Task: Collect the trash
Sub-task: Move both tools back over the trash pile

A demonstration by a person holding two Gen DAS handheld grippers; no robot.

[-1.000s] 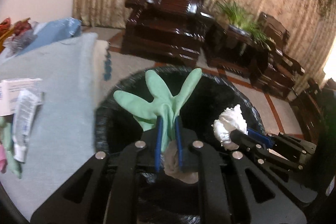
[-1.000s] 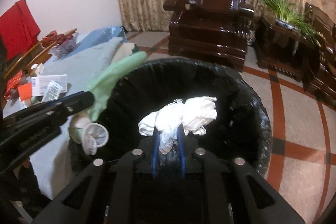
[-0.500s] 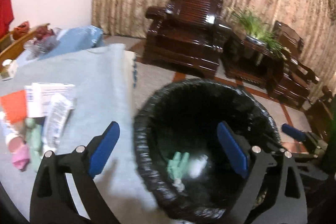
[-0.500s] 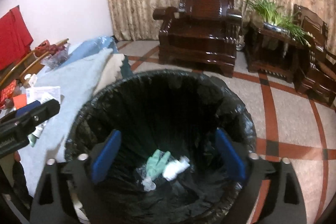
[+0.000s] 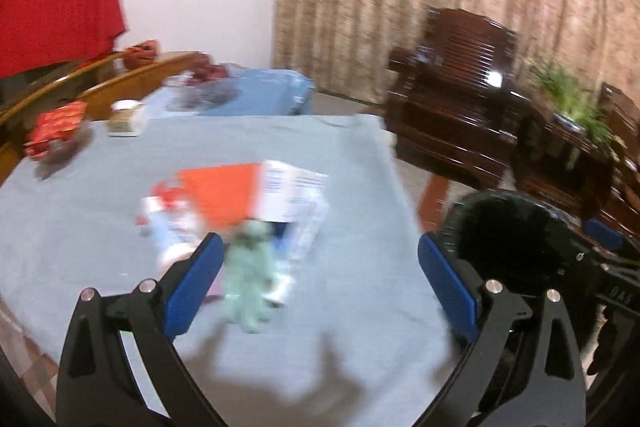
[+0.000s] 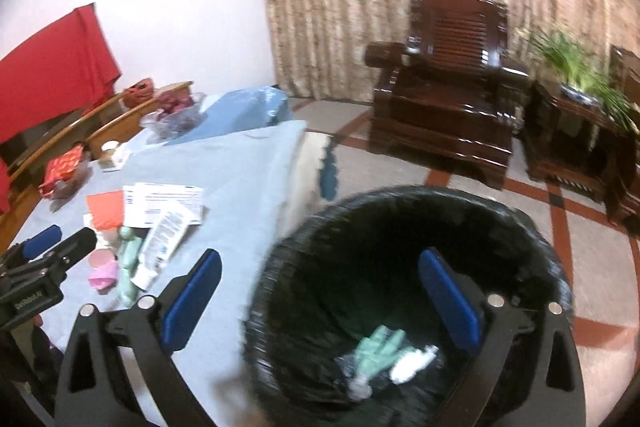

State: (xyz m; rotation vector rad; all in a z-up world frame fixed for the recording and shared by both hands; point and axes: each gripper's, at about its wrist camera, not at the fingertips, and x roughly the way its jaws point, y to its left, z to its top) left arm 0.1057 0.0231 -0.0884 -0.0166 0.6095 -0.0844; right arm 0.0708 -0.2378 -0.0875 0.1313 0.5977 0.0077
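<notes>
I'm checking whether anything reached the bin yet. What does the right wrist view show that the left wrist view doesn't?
Only the right wrist view looks into the black-lined round bin, where a mint-green rubber glove and a white crumpled wad lie. Only the left wrist view shows the left gripper from behind, jaws opening, empty. Both show the orange paper sheet on the pale blue tablecloth.

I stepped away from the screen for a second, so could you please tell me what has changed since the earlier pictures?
Both grippers let go: the green glove and the white wad of tissue dropped into the black-lined bin and lie at its bottom. The left gripper, its jaws opening and empty, swung from the bin toward the table. The right gripper, jaws opening, empty, remains over the bin. The papers and tube on the table are unmoved.
</notes>
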